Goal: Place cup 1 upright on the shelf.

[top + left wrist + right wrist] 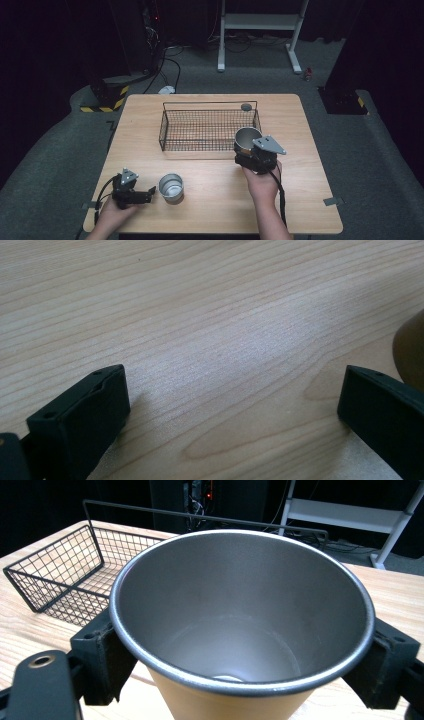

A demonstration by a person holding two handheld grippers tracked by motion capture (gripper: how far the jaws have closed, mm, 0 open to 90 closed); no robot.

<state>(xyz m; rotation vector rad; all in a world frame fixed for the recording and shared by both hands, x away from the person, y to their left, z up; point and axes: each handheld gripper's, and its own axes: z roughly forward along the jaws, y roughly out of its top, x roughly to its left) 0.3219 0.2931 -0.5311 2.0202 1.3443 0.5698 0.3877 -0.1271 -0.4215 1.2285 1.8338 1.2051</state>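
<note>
While the right gripper clamps a cup, the left gripper gapes empty on the wooden table.

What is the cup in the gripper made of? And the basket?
The cup looks like metal: its inside is dull grey brushed steel with a shiny rolled rim, though the outside looks tan, maybe coated. The basket looks like thin black wire, probably painted metal, crossed into a see-through grid.
</note>
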